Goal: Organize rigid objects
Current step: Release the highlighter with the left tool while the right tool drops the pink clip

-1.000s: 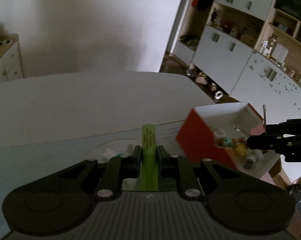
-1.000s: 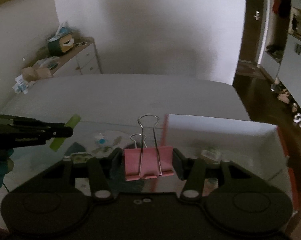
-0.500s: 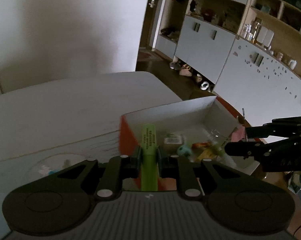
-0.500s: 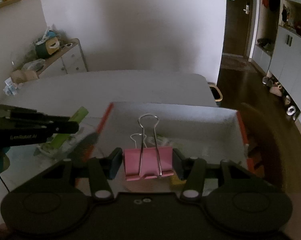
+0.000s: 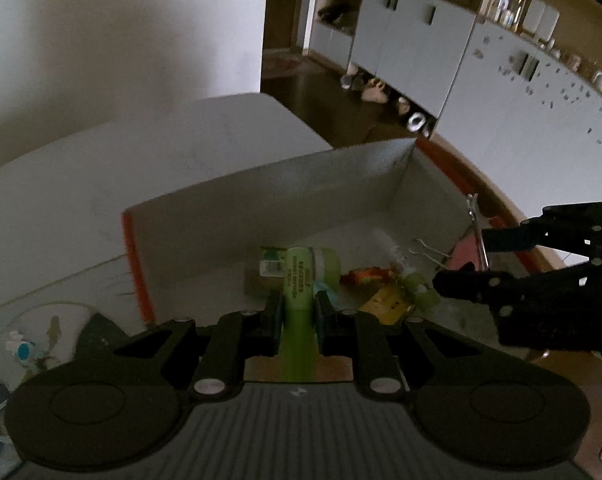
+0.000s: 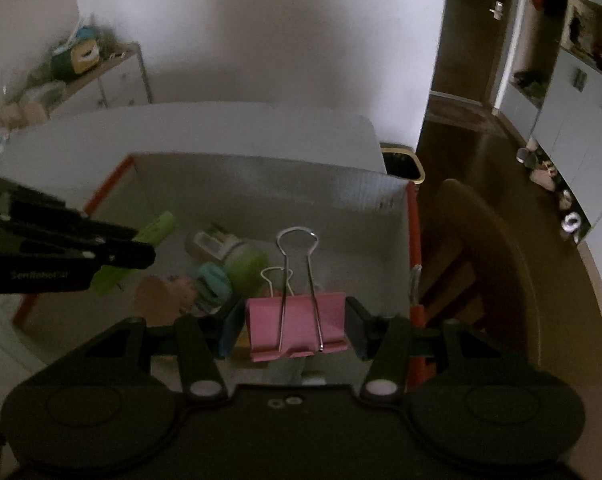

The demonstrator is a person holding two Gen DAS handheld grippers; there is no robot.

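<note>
highlighter [image 5: 299,280] rear: behind tool | box [image 6: 261,176] items: blurred, unidentifiable

Clutter [image 5: 381,280] in box [image 5: 261,200] — on table [image 5: 101,168]

My white table [image 5: 101,168] carries an open cardboard box [image 5: 269,200], white inside and orange outside, sitting at its right edge toward the far right corner. Nearer me, left of the box, a round pale plate [image 5: 57,320] with small bits on it lies on the tabletop.
</note>
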